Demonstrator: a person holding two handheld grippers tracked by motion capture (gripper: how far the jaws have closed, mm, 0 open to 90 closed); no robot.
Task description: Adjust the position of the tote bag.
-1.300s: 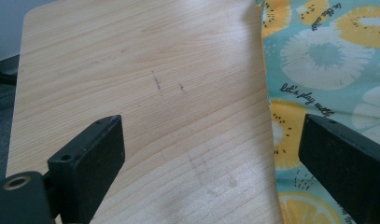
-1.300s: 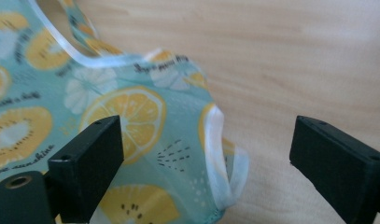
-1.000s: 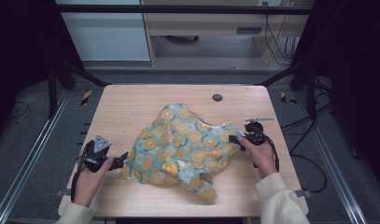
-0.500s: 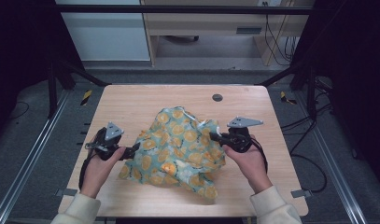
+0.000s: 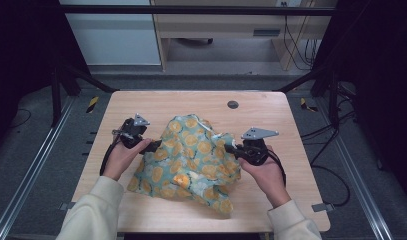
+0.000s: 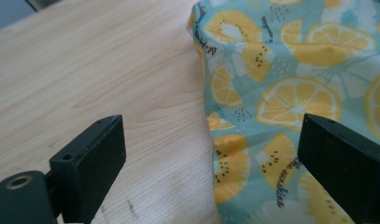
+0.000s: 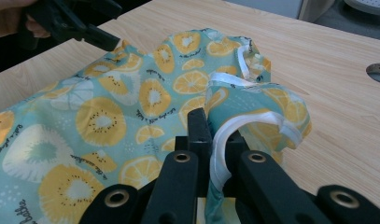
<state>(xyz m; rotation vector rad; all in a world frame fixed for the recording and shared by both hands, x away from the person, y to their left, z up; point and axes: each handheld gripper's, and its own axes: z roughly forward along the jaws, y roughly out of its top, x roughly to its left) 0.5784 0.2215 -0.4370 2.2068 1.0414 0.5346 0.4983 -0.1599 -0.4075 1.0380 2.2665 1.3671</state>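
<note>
Right gripper view cuts off the near part of the cloth (image 7: 131, 121) at its bottom edge, and the black linkage of the right gripper (image 7: 215, 140) hides the place where the jaws meet the fabric, so how deep the bite goes cannot be made out. What shows is a white-bound hem (image 7: 253, 122) looping up out of the closed jaws: they have just been closing and now clamp that edge of the fruit-print cloth. Beyond those jaws the cloth rises in a crumpled hump, and the left gripper (image 7: 101, 37) sits at its far edge, cropped by the top corner. In the high view the cloth (image 5: 191, 160) lies bunched on the wooden table (image 5: 286, 115) between the two grippers, the right gripper (image 5: 230, 148) at one side and the left gripper (image 5: 158, 145) at the other; whether the left one touches the fabric is hard to tell from there. Left gripper view settles it in part: its jaws stand wide apart, one over bare table (image 6: 85, 70), the other over the cloth (image 6: 281, 79), with the cloth's edge running between them and nothing pinched.
</note>
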